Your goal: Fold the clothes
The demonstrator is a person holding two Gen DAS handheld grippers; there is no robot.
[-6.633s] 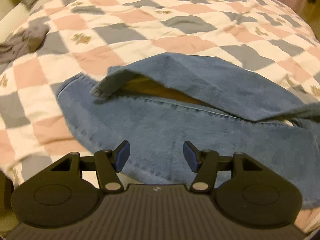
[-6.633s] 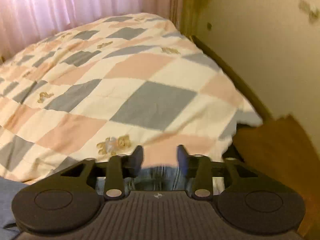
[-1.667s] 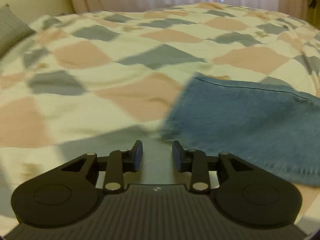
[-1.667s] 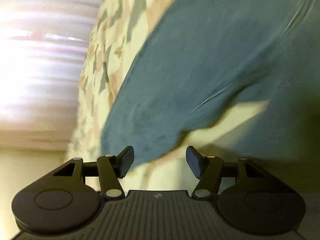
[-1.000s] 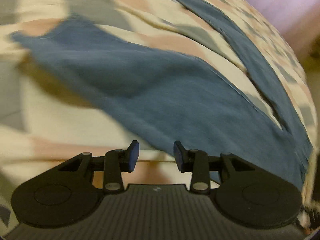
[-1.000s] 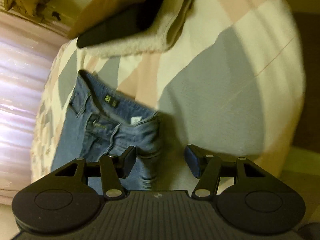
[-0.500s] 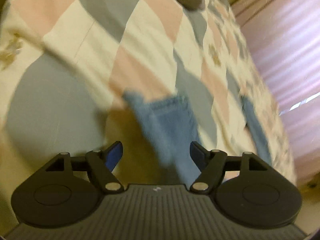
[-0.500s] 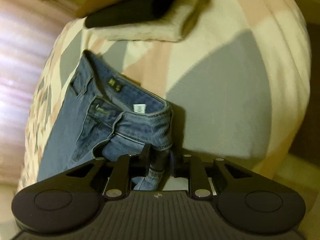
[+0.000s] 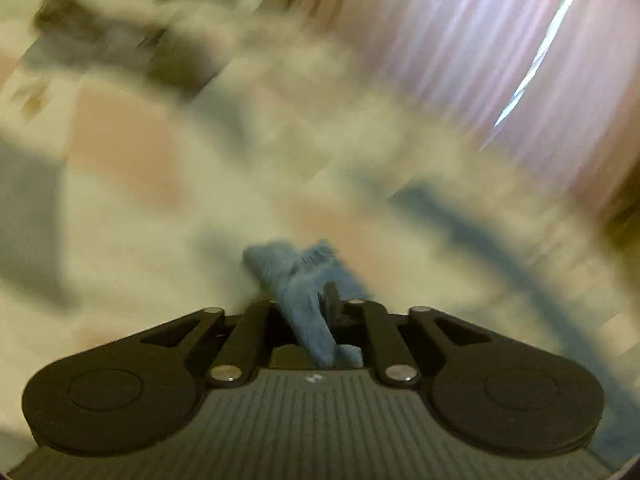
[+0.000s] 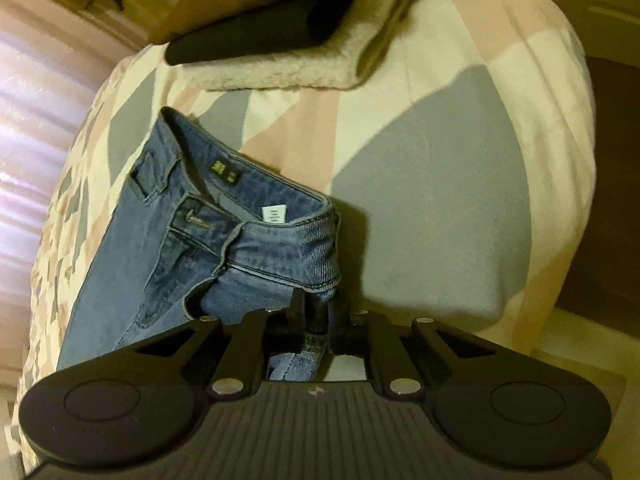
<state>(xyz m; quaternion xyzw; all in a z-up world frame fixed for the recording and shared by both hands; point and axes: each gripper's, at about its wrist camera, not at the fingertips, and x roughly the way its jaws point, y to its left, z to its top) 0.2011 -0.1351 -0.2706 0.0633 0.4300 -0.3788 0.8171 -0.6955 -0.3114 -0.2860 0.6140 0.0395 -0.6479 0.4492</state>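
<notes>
A pair of blue jeans (image 10: pixel 168 240) lies on the checked quilt, waistband (image 10: pixel 280 216) toward the bed's corner, fly side up. My right gripper (image 10: pixel 316 316) is shut on the near corner of the waistband. In the left wrist view, my left gripper (image 9: pixel 310 308) is shut on a frayed leg hem (image 9: pixel 296 272) of the jeans, and the rest of that leg (image 9: pixel 472 232) trails away to the right. That view is heavily blurred.
The quilt (image 10: pixel 432 200) has pink, grey and cream checks. A stack of folded clothes, a cream fleece (image 10: pixel 304 68) with a dark piece (image 10: pixel 256 36) on top, lies beyond the waistband. Pink curtains (image 9: pixel 500 48) hang behind. The floor (image 10: pixel 600 208) shows past the bed's corner.
My left gripper has shut on the leg hem, which it was open around half a second ago, and swings fast. My right gripper stays shut on the waistband corner.
</notes>
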